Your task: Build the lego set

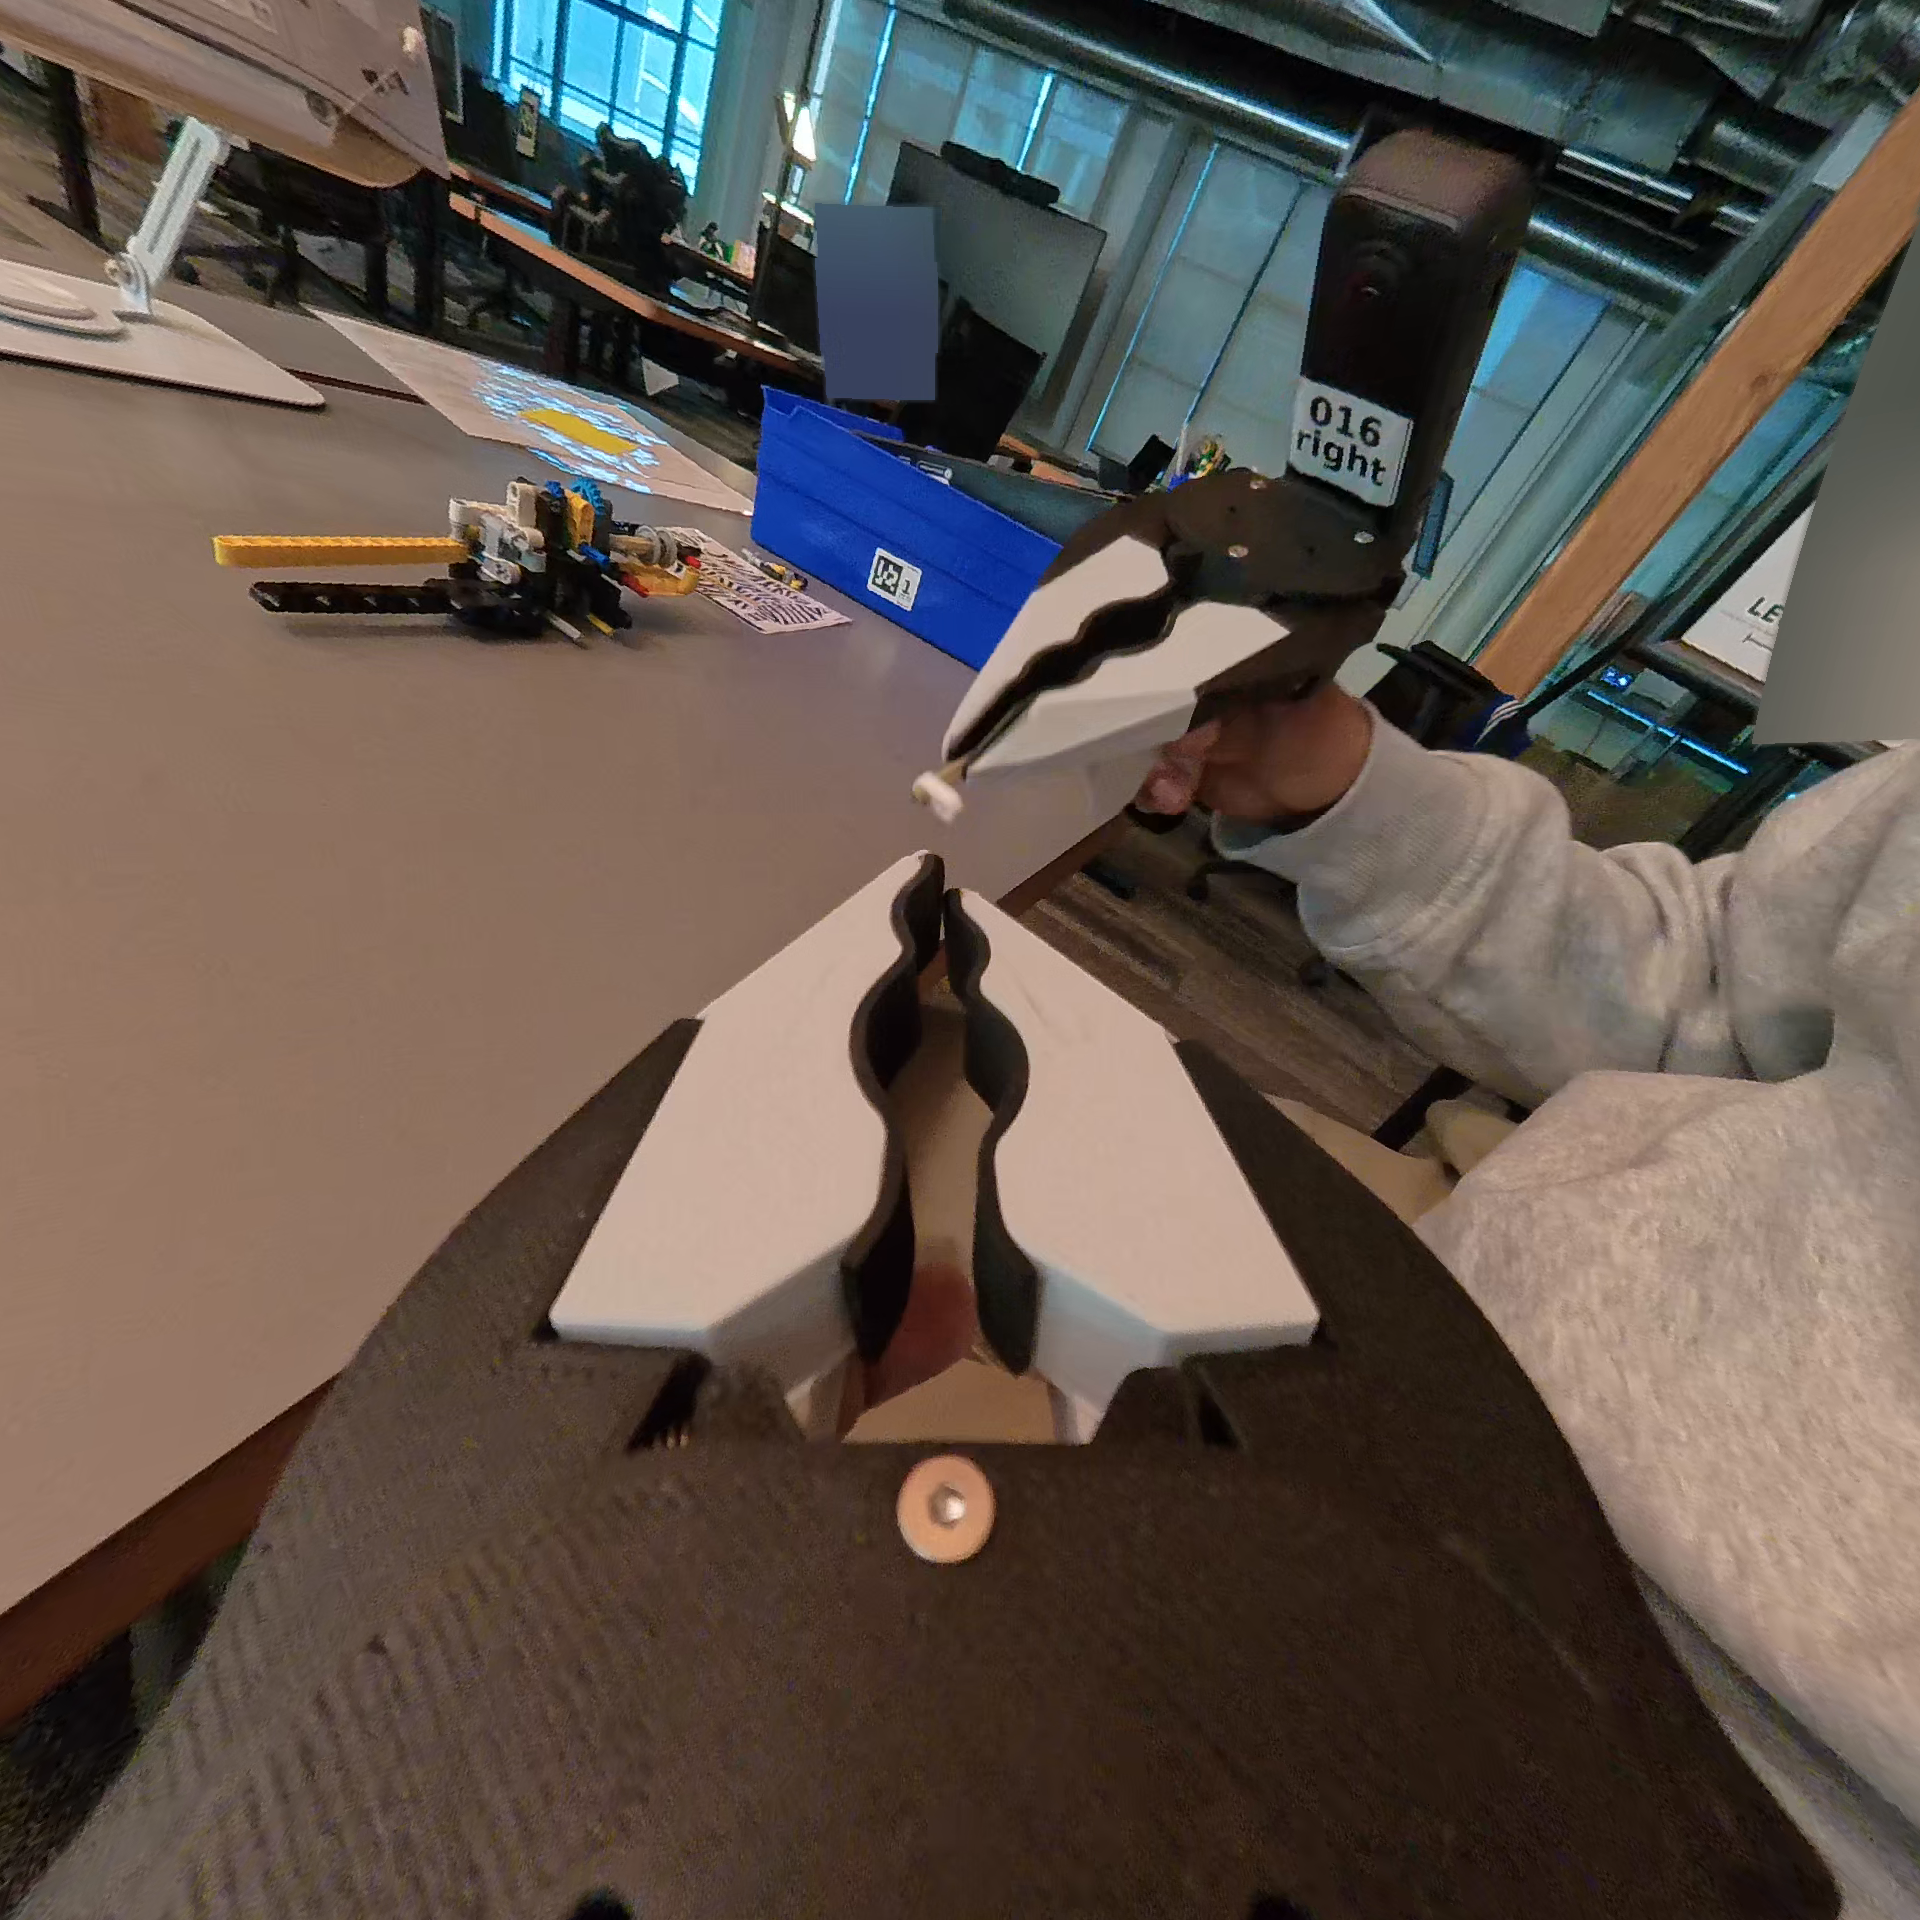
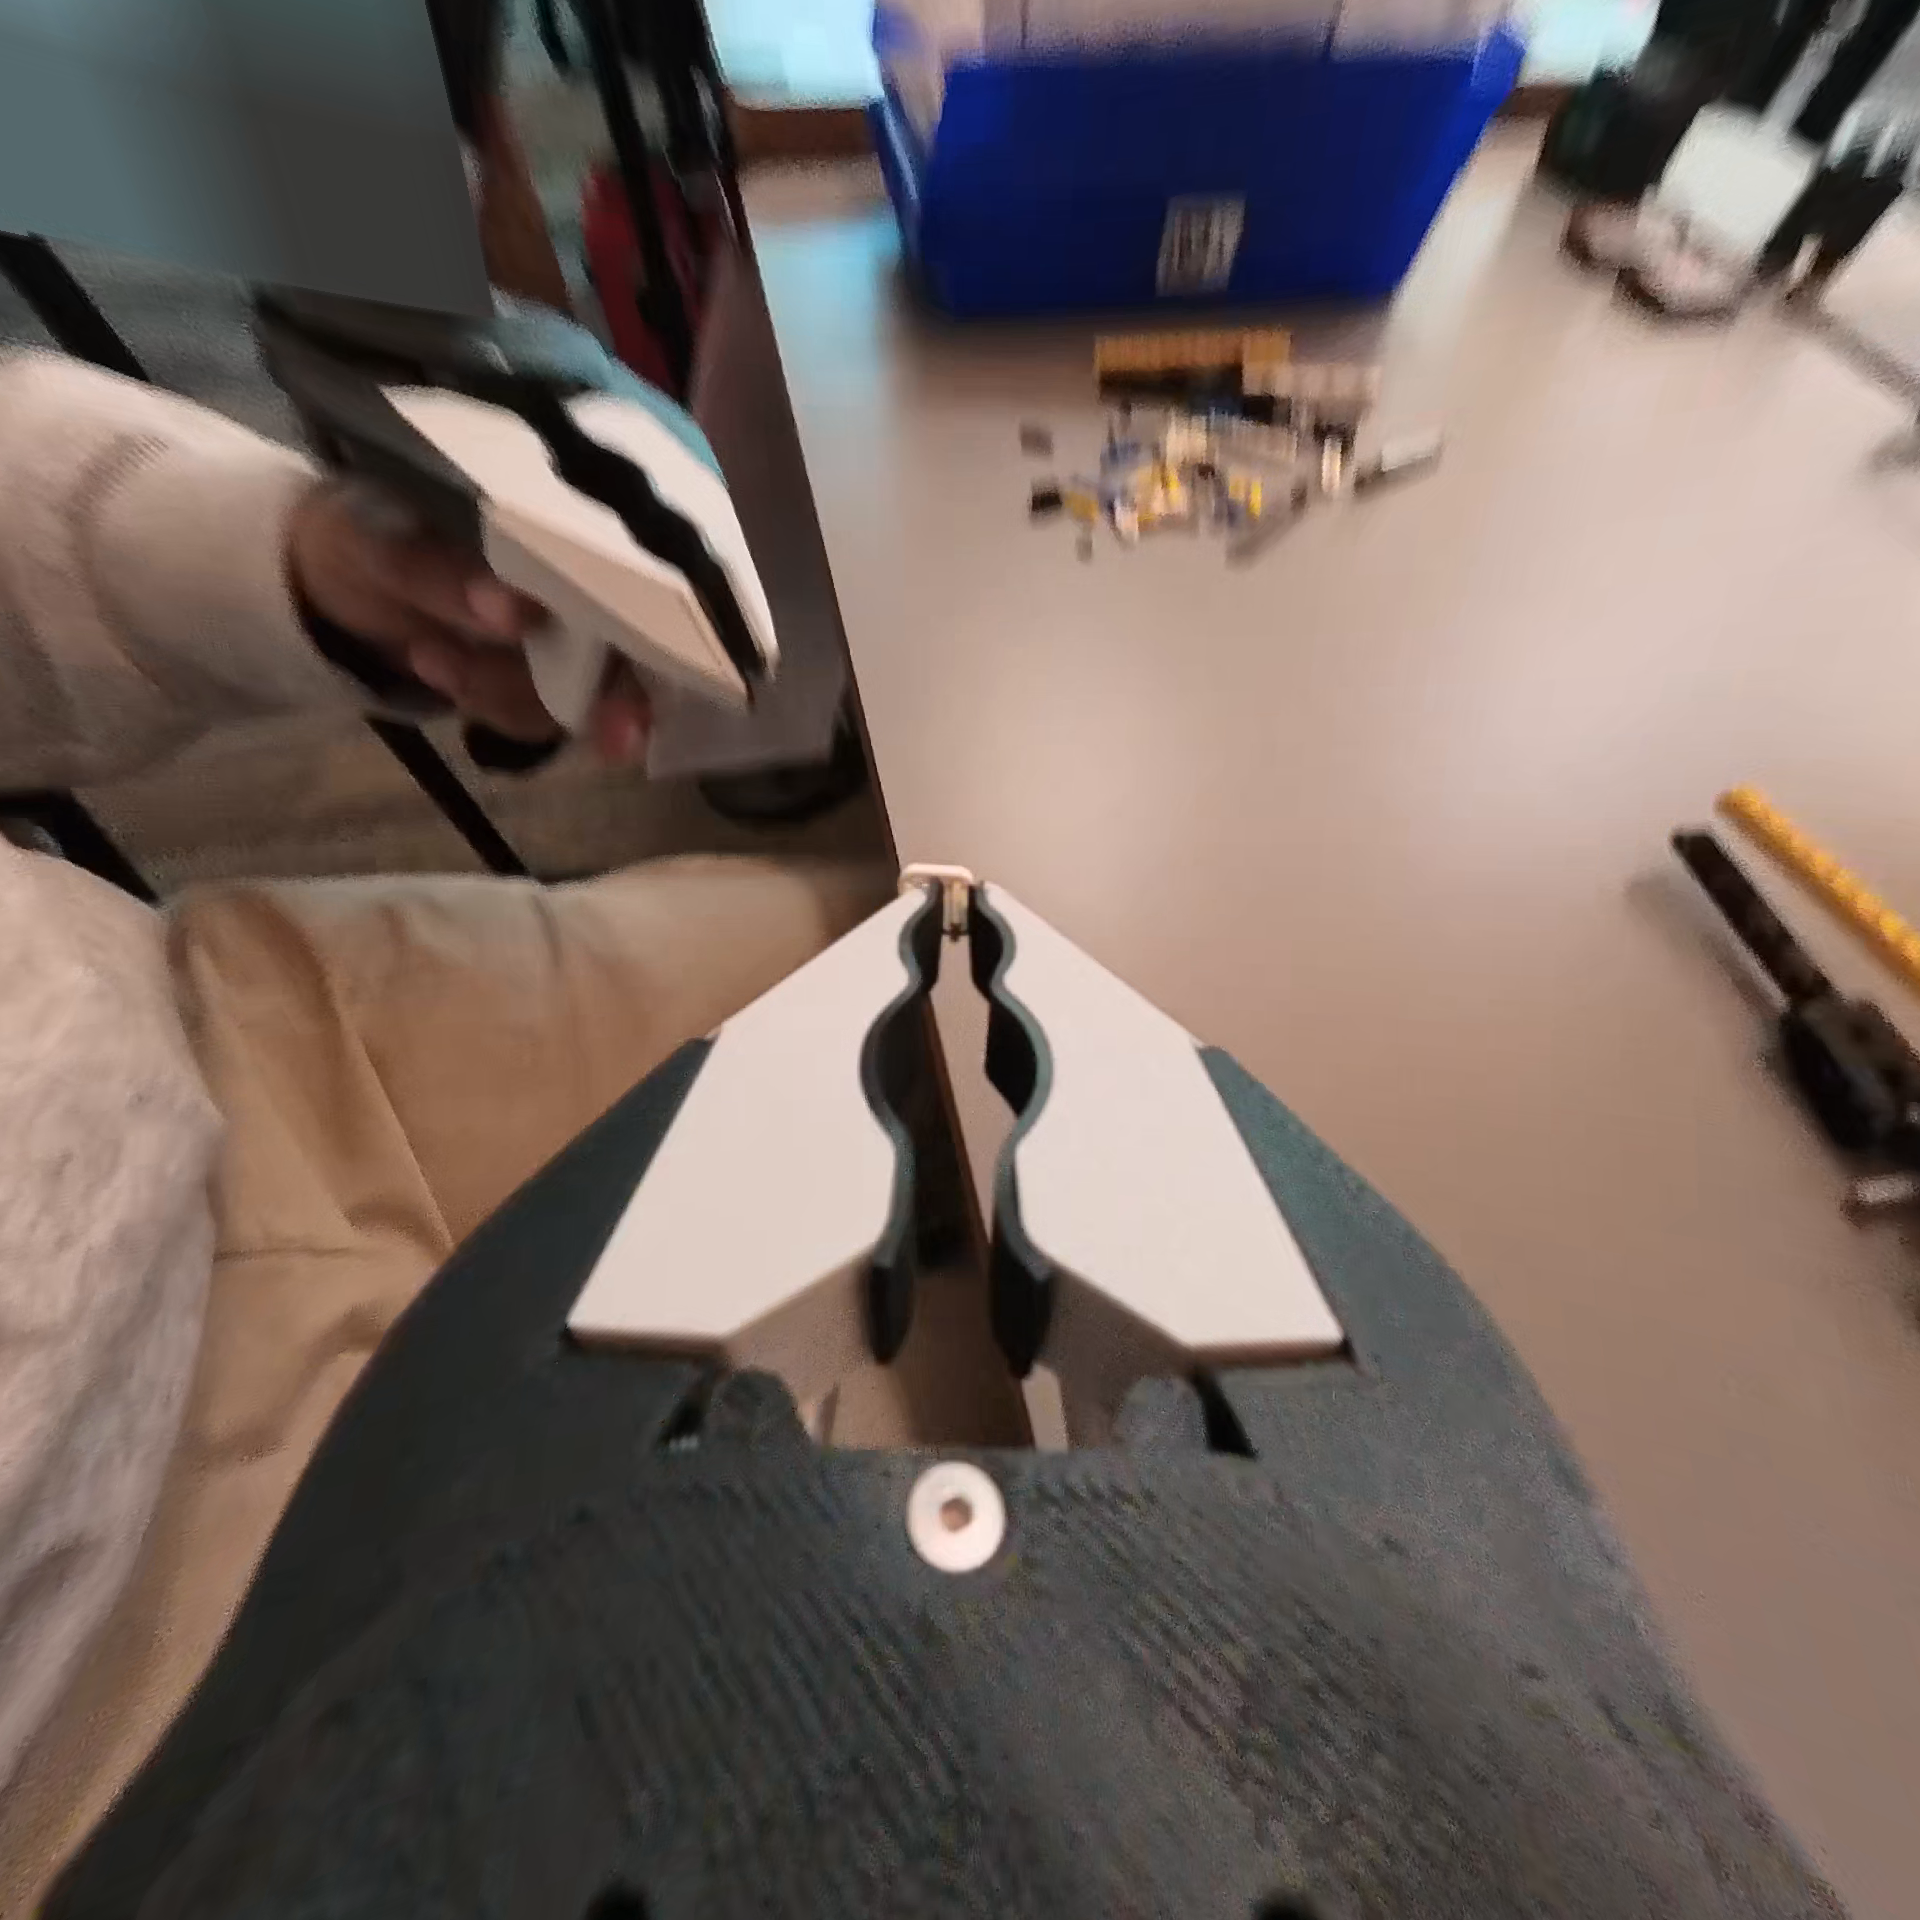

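Note:
My right gripper (image 2: 948, 896) is shut on a small white lego pin (image 2: 940, 881); in the left wrist view the same gripper (image 1: 961, 764) holds the pin (image 1: 937, 795) in the air past the table's edge. My left gripper (image 1: 938, 876) is shut with nothing between its tips, just below that pin; it also shows blurred in the right wrist view (image 2: 758, 665). The half-built lego model (image 1: 520, 561), with a yellow beam (image 1: 332, 549) and a black beam (image 1: 348, 597), lies on the grey table (image 1: 416, 883); its beams also show in the right wrist view (image 2: 1808, 935).
A blue bin (image 1: 883, 540) stands at the table's far edge; it also shows in the right wrist view (image 2: 1195, 166) with a pile of loose lego pieces (image 2: 1205, 468) before it. Printed sheets (image 1: 561, 426) lie behind the model. A person's grey sleeve (image 1: 1558, 894) is at the right.

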A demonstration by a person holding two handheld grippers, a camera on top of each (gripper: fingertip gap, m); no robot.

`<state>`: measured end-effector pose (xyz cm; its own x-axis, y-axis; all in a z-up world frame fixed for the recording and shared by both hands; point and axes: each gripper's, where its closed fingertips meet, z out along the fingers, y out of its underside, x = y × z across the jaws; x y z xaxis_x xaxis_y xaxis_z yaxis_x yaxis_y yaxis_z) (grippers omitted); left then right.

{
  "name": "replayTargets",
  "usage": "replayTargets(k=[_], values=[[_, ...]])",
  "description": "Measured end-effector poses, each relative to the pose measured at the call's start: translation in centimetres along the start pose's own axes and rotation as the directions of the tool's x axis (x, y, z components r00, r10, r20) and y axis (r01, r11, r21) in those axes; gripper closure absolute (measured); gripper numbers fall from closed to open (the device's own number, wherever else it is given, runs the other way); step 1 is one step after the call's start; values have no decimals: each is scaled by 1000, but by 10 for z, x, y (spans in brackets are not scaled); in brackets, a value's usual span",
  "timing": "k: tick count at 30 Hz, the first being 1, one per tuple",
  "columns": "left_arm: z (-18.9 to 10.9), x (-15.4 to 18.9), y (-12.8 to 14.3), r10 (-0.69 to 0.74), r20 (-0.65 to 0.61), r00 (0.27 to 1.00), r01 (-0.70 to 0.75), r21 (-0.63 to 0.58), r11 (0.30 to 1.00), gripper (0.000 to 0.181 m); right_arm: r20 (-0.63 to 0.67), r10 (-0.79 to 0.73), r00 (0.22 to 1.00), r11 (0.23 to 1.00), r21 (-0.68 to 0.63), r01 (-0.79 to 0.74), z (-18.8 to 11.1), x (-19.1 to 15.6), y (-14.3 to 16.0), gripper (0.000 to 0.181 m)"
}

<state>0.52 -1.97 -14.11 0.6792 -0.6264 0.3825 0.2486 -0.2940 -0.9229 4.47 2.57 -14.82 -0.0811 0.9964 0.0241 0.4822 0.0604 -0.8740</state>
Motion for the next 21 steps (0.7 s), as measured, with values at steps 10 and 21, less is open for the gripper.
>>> replayTargets(k=[10, 21], values=[[8, 35, -8, -422, -345, 838, 444, -17, 896, 164, -41, -153, 987, 945, 286, 159, 0, -29, -36, 178], [11, 31, -12, -570, -409, 713, 616, -23, 787, 163, -56, -194, 979, 920, 335, 202, 5, -43, -41, 178]])
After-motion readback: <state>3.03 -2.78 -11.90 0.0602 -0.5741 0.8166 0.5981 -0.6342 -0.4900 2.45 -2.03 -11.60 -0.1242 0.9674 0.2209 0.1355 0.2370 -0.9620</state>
